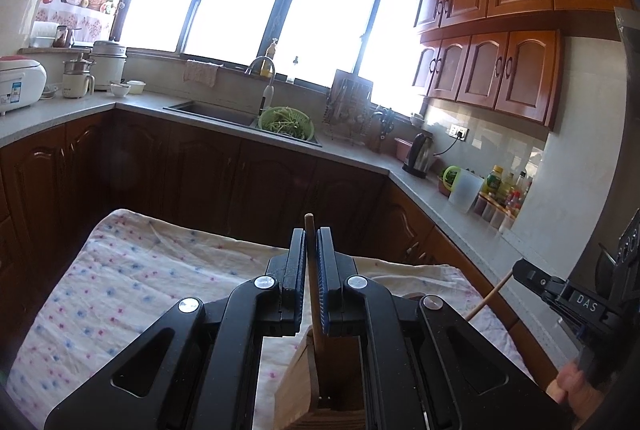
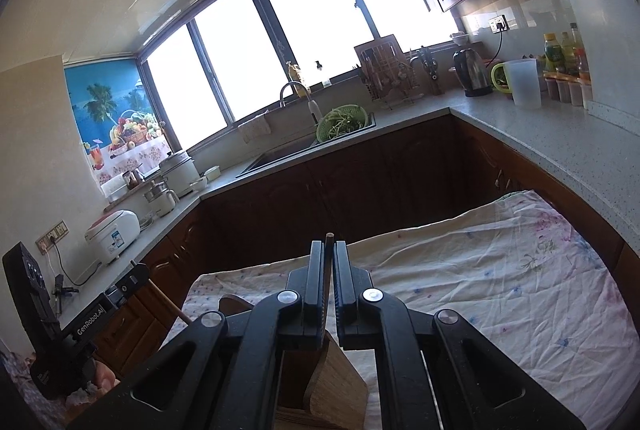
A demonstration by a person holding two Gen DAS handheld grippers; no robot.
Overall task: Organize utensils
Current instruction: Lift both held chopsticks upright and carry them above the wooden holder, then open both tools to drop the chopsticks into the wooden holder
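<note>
In the left wrist view my left gripper (image 1: 311, 234) is shut on a thin wooden chopstick (image 1: 316, 330). The chopstick stands nearly upright, its tip poking past the fingertips and its lower end inside a wooden utensil holder (image 1: 296, 386) just below the jaws. The right wrist view shows my right gripper (image 2: 329, 246) shut on a darker chopstick (image 2: 327, 290) over the same holder (image 2: 340, 390). Each gripper also appears at the edge of the other's view: the right gripper (image 1: 520, 268) with its stick (image 1: 486, 304), and the left gripper (image 2: 140, 270).
The holder stands on a table with a flowered cloth (image 1: 140, 270) (image 2: 500, 290). Beyond are dark cabinets, a grey counter (image 1: 352, 157), a sink with a green colander (image 1: 286, 123), a kettle (image 2: 472, 75) and a rice cooker (image 2: 114, 236). A hand (image 1: 568, 386) grips the right tool.
</note>
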